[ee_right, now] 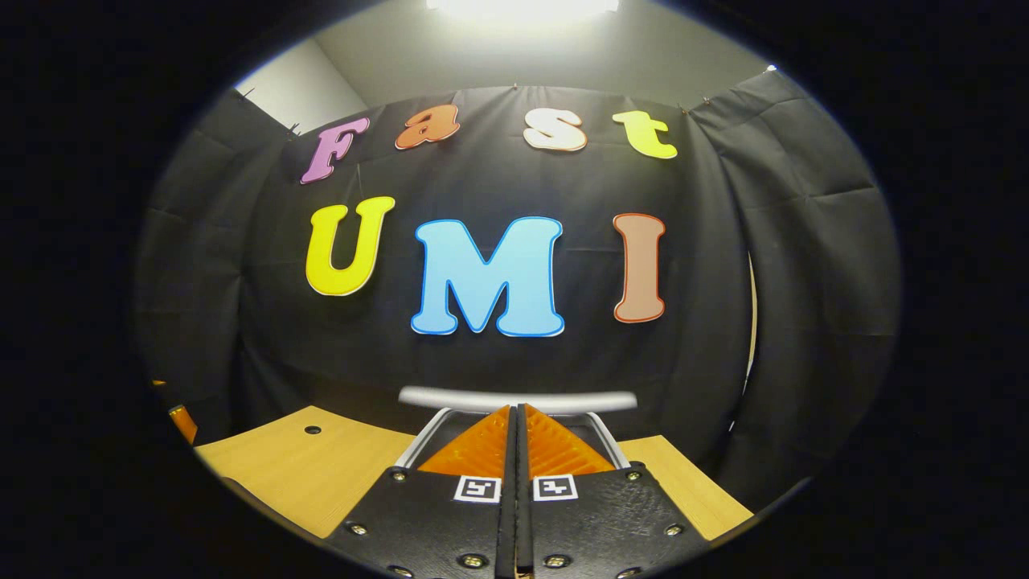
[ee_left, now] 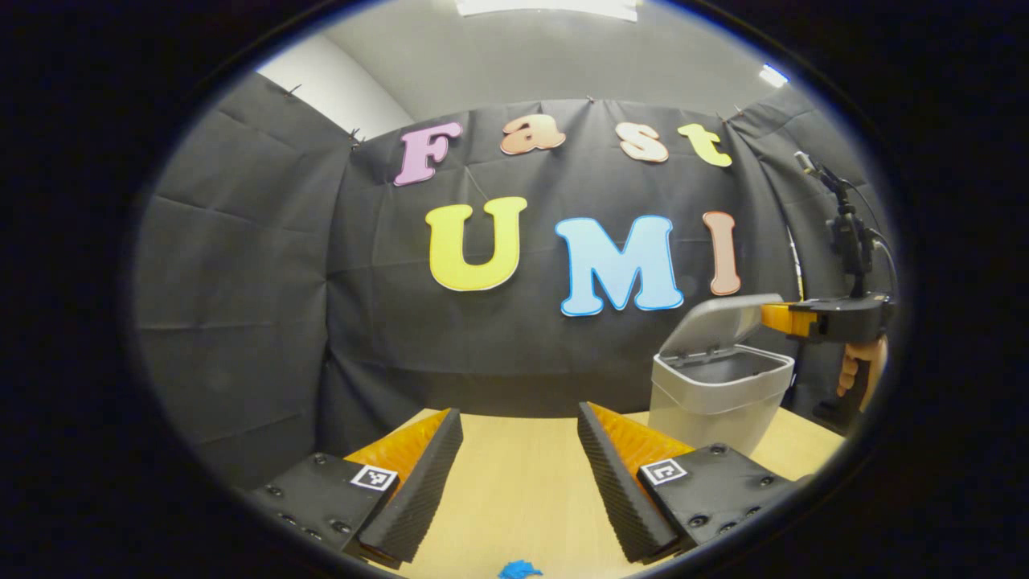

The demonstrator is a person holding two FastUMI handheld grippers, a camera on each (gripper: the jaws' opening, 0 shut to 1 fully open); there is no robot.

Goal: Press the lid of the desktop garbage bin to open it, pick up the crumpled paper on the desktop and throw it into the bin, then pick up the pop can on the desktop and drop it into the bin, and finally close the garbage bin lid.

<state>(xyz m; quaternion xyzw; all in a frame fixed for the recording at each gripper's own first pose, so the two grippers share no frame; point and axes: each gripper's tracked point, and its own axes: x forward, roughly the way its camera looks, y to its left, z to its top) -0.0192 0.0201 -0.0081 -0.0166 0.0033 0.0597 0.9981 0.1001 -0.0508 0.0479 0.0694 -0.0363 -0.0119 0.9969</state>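
The grey desktop bin (ee_left: 707,398) stands on the wooden table (ee_left: 514,482) at the right, its lid (ee_left: 711,322) tilted up and its mouth showing. My right gripper (ee_left: 772,318), held by a hand (ee_left: 860,366), reaches in from the right, and its tip meets the raised lid's edge. In the right gripper view, my right gripper (ee_right: 518,414) is shut with nothing between the fingers, and the lid's edge (ee_right: 450,399) runs just beyond the tips. My left gripper (ee_left: 521,438) is open over bare table, left of the bin. A small blue crumpled thing (ee_left: 518,570) lies at the bottom edge.
Black cloth walls close the booth behind and on both sides. A dark stand with cables (ee_left: 848,233) rises at the far right behind the bin. The table top (ee_right: 297,474) has a small hole (ee_right: 312,429) on its left part.
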